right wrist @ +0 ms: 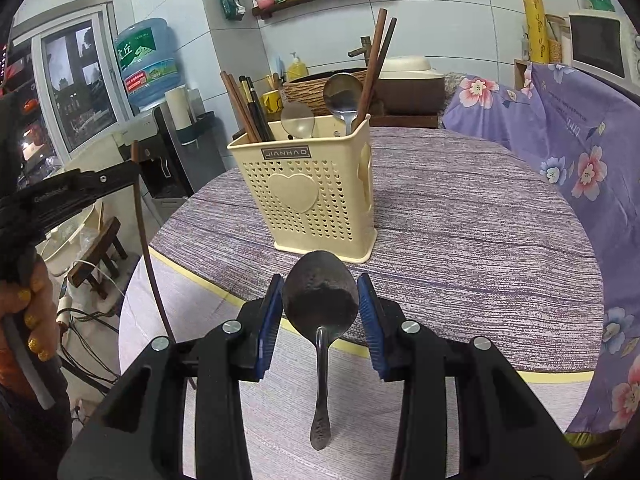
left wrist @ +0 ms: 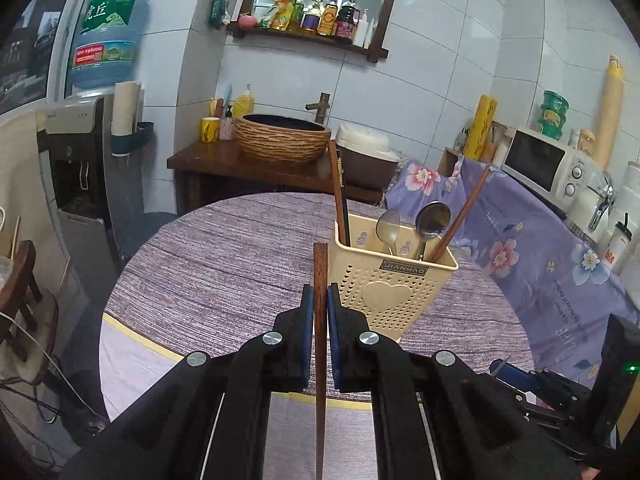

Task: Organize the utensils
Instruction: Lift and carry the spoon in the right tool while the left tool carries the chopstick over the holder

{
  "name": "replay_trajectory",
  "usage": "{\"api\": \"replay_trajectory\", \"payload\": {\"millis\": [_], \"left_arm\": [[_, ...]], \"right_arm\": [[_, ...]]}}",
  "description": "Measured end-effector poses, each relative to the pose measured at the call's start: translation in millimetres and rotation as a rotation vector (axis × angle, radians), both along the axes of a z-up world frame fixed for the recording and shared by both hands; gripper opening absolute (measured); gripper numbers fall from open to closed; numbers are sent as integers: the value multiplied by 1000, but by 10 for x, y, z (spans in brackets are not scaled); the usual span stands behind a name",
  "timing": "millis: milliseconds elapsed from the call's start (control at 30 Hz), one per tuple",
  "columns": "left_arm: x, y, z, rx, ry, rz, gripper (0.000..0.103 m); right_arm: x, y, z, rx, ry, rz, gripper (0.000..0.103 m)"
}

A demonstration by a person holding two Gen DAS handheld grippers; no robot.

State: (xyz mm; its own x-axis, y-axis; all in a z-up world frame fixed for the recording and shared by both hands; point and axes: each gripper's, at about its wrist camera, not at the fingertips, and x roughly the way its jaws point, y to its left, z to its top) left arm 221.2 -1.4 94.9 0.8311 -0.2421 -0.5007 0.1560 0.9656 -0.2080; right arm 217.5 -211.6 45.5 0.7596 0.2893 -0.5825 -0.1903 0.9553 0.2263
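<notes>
Left gripper (left wrist: 320, 304) is clenching a wooden chopstick (left wrist: 320, 280) just short of the cream utensil holder (left wrist: 390, 284); right gripper (right wrist: 320, 300) is pinching a metal spoon (right wrist: 320, 300). Chopstick risks snagging the rim.

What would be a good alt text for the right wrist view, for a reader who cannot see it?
The right gripper holds a dark metal spoon by its bowl, handle hanging down, above a round table with a purple cloth. Ahead stands a cream utensil holder containing chopsticks and two spoons. At the left edge, the left gripper holds one brown chopstick.
</notes>
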Motion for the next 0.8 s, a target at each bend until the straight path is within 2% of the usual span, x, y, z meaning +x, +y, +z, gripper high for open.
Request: {"api": "replay_trajectory", "payload": {"millis": [300, 567, 667, 800], "left_arm": [[-12, 12, 5, -8, -10, -10, 8], [-22, 15, 131, -6, -45, -27, 8], [11, 5, 254, -23, -58, -48, 8], [84, -32, 606, -26, -114, -60, 8]], "right_arm": [[4, -21, 43, 6, -14, -6, 38], [28, -35, 177, 20, -56, 18, 38], [84, -35, 291, 31, -76, 26, 38], [213, 0, 659, 12, -169, 34, 38]]}}
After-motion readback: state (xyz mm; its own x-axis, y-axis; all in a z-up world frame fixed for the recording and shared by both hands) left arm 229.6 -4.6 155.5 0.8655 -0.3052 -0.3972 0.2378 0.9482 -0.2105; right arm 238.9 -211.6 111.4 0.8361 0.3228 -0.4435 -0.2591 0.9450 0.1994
